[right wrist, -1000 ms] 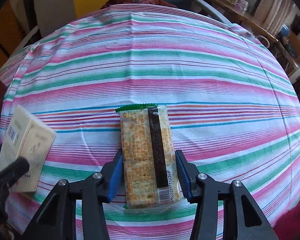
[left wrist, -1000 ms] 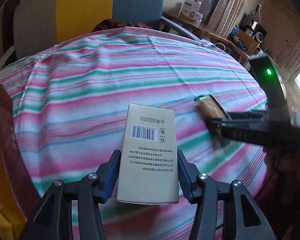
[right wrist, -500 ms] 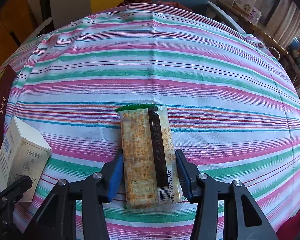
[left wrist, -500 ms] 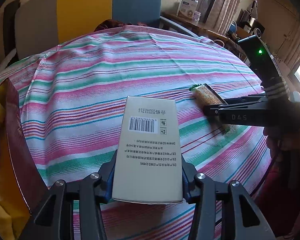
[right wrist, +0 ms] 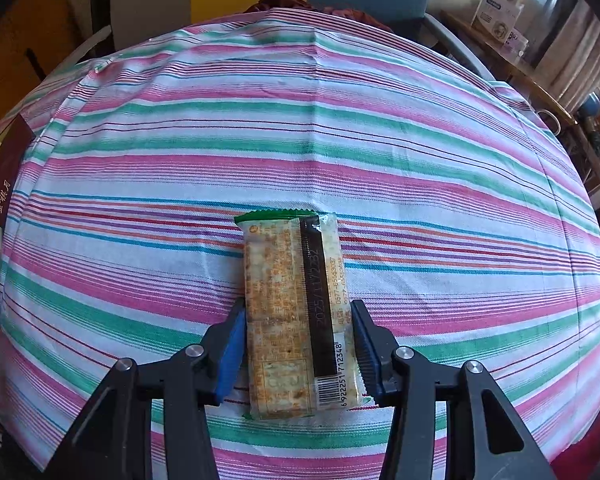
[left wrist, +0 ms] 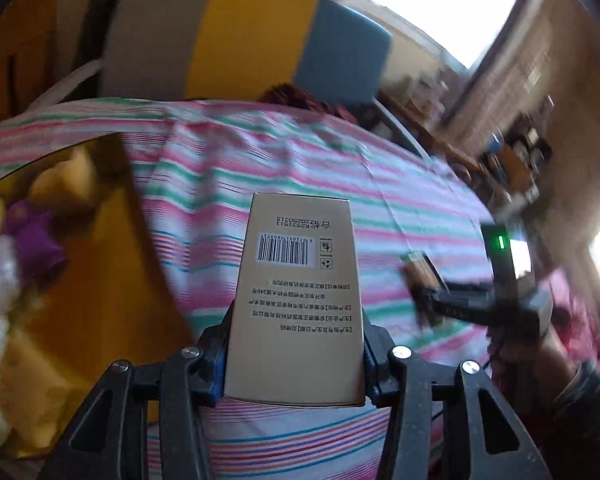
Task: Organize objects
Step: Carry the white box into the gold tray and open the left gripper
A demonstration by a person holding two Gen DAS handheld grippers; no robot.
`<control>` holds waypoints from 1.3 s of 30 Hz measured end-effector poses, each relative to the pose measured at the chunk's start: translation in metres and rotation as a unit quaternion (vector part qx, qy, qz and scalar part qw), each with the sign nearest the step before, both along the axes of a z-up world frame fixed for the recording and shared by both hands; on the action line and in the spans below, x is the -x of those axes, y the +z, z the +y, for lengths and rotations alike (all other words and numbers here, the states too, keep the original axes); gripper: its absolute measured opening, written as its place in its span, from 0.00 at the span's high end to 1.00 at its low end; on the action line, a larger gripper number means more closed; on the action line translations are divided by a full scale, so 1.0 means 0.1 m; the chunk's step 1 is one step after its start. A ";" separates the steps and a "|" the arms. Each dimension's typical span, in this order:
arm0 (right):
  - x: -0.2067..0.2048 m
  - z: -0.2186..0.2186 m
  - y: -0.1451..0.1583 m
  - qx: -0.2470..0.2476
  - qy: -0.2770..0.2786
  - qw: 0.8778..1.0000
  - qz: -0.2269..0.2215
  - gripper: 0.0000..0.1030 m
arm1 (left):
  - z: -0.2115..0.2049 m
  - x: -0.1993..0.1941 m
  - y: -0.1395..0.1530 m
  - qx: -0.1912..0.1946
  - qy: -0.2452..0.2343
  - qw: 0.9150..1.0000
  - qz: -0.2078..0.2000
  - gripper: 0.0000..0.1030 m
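Note:
My left gripper (left wrist: 296, 344) is shut on a beige carton (left wrist: 296, 300) with a barcode and small print on its upper face. It holds the carton in the air above the striped tablecloth (left wrist: 260, 184). My right gripper (right wrist: 298, 332) is shut on a clear cracker packet (right wrist: 296, 312) with a green top edge and a dark band, its blue pads pressed against the long sides. The packet lies lengthwise low over the cloth. Far right in the left wrist view, the same packet (left wrist: 420, 268) shows blurred.
An open maroon box with a yellow lining (left wrist: 112, 240) stands at the table's left edge, holding purple, white and yellow items; its maroon side (right wrist: 4, 184) also shows in the right wrist view. A grey, yellow and blue chair (left wrist: 240, 40) stands behind the table. Cluttered furniture fills the right.
The left gripper has risen and swung left with the carton, bringing the yellow-lined box into close view. The right gripper and the cracker packet have stayed put.

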State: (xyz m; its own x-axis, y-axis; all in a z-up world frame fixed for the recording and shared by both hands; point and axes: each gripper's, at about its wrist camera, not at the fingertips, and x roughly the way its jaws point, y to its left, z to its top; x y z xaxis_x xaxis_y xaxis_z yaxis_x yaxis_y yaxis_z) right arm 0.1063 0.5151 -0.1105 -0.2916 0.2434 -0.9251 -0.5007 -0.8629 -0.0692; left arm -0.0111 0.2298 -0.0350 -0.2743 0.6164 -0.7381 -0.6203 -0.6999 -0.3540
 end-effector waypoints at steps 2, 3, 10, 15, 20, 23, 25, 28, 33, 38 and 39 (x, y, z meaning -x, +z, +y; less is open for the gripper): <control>-0.01 -0.02 0.01 -0.002 0.000 1.000 -0.001 0.52 | -0.29 0.24 0.07 -0.014 0.051 0.998 -0.015 0.51; -0.01 -0.02 0.01 -0.003 0.001 1.000 -0.001 0.52 | -0.40 0.36 0.08 -0.014 0.070 0.997 -0.021 0.51; 0.01 -0.02 0.00 -0.005 0.001 1.000 -0.002 0.52 | -0.88 0.97 -0.26 0.016 0.163 0.983 -0.087 0.51; 0.01 -0.03 0.00 -0.005 0.001 1.000 -0.002 0.52 | -0.87 1.05 -0.36 0.033 0.177 0.980 -0.085 0.51; 0.01 -0.03 0.00 -0.005 0.001 1.000 -0.002 0.52 | -0.71 1.20 -0.46 0.068 0.185 0.977 -0.081 0.51; 0.01 -0.03 0.00 -0.006 0.001 1.000 -0.002 0.52 | -0.62 1.32 -0.54 0.086 0.192 0.974 -0.082 0.51; 0.01 -0.04 -0.01 -0.006 0.002 1.000 -0.003 0.52 | -0.57 1.38 -0.56 0.089 0.195 0.974 -0.079 0.51; 0.02 -0.04 -0.01 -0.006 0.002 1.000 -0.003 0.52 | -0.52 1.44 -0.58 0.092 0.188 0.974 -0.080 0.50; 0.02 -0.04 -0.01 -0.006 0.001 1.000 -0.003 0.52 | -0.52 1.44 -0.60 0.086 0.181 0.975 -0.095 0.45; 0.02 -0.04 -0.01 -0.006 0.001 1.000 -0.003 0.52 | -0.57 1.31 -0.49 0.080 0.175 0.979 -0.067 0.32; 0.02 -0.04 -0.01 -0.006 0.001 1.000 -0.003 0.52 | -0.58 1.28 -0.45 0.080 0.175 0.980 -0.057 0.31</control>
State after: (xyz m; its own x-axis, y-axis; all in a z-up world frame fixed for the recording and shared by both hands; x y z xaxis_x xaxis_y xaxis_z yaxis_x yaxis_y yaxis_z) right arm 0.1045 0.5108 -0.1111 -0.2871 0.2544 -0.9235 -0.4985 -0.8629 -0.0827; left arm -0.1388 0.1713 -0.0799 -0.3579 0.3738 -0.8557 -0.2951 -0.9147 -0.2762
